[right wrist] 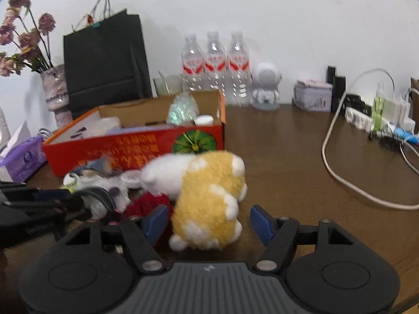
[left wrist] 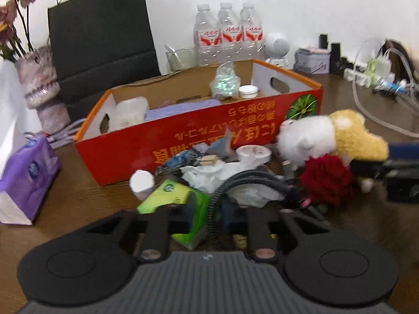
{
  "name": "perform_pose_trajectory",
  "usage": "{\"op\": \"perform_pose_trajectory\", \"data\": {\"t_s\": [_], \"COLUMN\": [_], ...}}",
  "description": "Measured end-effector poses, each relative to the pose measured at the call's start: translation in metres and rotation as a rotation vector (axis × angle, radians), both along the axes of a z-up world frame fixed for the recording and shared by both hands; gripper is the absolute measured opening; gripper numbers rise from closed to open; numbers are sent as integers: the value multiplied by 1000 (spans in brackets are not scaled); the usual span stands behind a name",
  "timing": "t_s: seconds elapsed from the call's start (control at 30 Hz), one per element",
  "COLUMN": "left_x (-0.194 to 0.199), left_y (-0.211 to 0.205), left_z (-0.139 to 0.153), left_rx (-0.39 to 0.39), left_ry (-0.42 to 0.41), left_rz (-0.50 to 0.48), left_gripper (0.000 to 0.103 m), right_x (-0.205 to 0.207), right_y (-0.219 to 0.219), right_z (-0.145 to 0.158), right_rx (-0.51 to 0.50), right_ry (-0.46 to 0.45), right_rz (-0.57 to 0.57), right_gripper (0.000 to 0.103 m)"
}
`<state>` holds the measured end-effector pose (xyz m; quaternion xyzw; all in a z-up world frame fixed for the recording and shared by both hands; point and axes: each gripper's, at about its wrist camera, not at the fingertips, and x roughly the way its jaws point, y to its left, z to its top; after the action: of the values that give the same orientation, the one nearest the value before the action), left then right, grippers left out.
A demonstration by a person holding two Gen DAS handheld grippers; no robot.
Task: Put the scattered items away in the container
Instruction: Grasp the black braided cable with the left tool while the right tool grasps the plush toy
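A red cardboard box (left wrist: 183, 136) stands on the brown table and holds several items; it also shows in the right wrist view (right wrist: 146, 149). In front of it lies a heap: a yellow-and-white plush toy (left wrist: 330, 136), a red woolly item (left wrist: 327, 178), a tape roll (left wrist: 254, 153), crumpled tissue (left wrist: 209, 172), a green packet (left wrist: 178, 196) and a black coiled cable (left wrist: 248, 178). My left gripper (left wrist: 207, 219) is open over the green packet and cable. My right gripper (right wrist: 209, 222) is open, its blue pads (right wrist: 155, 221) on either side of the plush toy (right wrist: 207, 204), not closed on it.
A purple tissue pack (left wrist: 28, 180) and a vase of dried flowers (left wrist: 42, 91) stand at the left. A black paper bag (left wrist: 102, 28), three water bottles (left wrist: 227, 34), a white robot figure (right wrist: 265, 86), a power strip with cables (right wrist: 377, 115) line the back.
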<state>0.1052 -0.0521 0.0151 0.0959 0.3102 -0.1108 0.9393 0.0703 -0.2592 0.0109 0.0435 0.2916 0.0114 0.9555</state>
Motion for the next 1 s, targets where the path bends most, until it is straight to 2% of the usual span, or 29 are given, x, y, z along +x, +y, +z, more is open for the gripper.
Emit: {"op": "perform_pose_trajectory", "data": {"t_s": [0.03,0.1,0.2,0.37,0.53,0.73,0.87,1.0], "left_x": [-1,-5,-13,-42,-89,-154,-181,-190], "left_y": [0,1,5,25,52,76,83,84], "left_z": [2,4,15,45,61,48,26,9], "left_rx": [-2,-1,-47,-123,-176,-199,-194,-154], "left_ry": [-3,-16,-35,-91,-105,-68,4,44], "left_rz": [2,7,26,46,54,78,93,114], "left_gripper": [11,10,8,8,8,9,10,11], "right_x": [1,2,-8,-53,-113,-173,-181,-174], "right_y": [1,3,4,-2,-5,6,4,-3], "right_z": [-2,-4,6,54,98,115,103,90], "right_rx": [-7,-10,-29,-37,-15,-31,-34,-30], "right_ry": [4,7,-52,-169,-164,-136,-68,-25], "right_rz": [7,26,12,29,97,190,200,160], "right_gripper": [67,50,46,43,42,42,42,40]}}
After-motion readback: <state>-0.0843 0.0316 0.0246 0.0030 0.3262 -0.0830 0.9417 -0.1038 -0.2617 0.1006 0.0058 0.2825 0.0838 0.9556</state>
